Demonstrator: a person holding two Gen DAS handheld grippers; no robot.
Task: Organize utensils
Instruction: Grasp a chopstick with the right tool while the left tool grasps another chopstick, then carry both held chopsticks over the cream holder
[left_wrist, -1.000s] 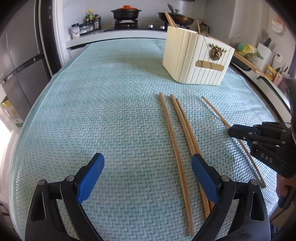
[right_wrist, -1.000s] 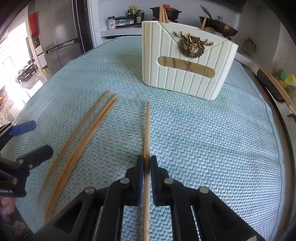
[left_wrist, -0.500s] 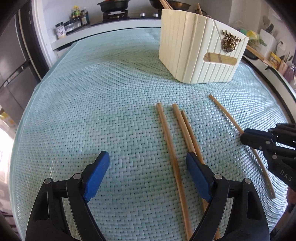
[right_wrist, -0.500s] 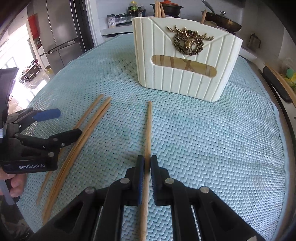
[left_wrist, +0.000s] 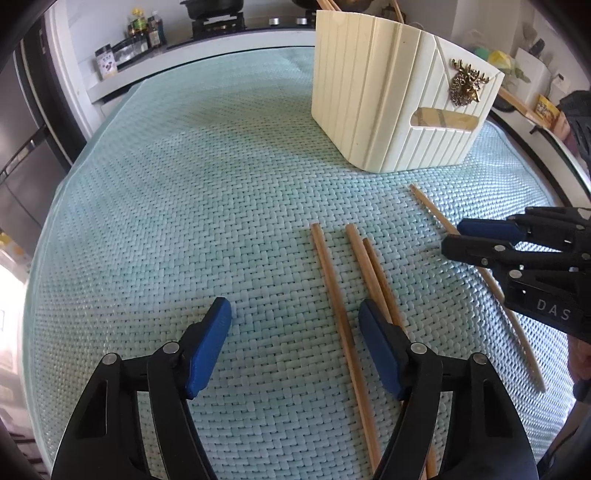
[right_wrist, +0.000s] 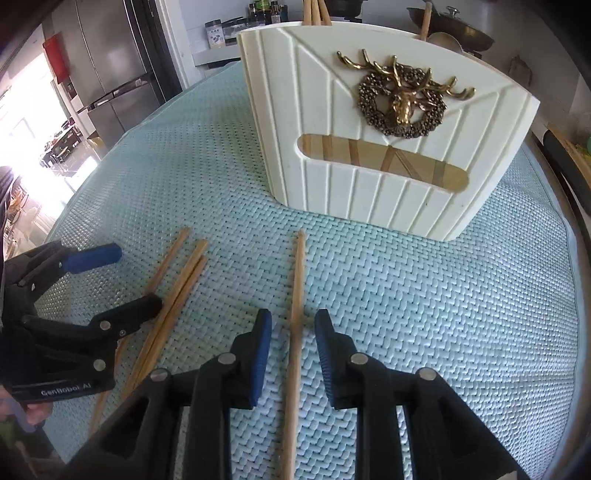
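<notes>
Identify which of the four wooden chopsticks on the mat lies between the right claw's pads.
The lone wooden chopstick lying apart, right of the other three; the right claw straddles it, pads opening, not touching.

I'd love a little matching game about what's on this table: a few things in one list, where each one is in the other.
Things:
1. single chopstick
2. three chopsticks
3. cream utensil holder
4. deer-head ornament

Places:
A. on the holder's front
B. upright at the back of the green mat
C. between the right gripper fingers, untouched
D. beside the left gripper

Pairs: 1-C, 2-D, 3-B, 4-A
</notes>
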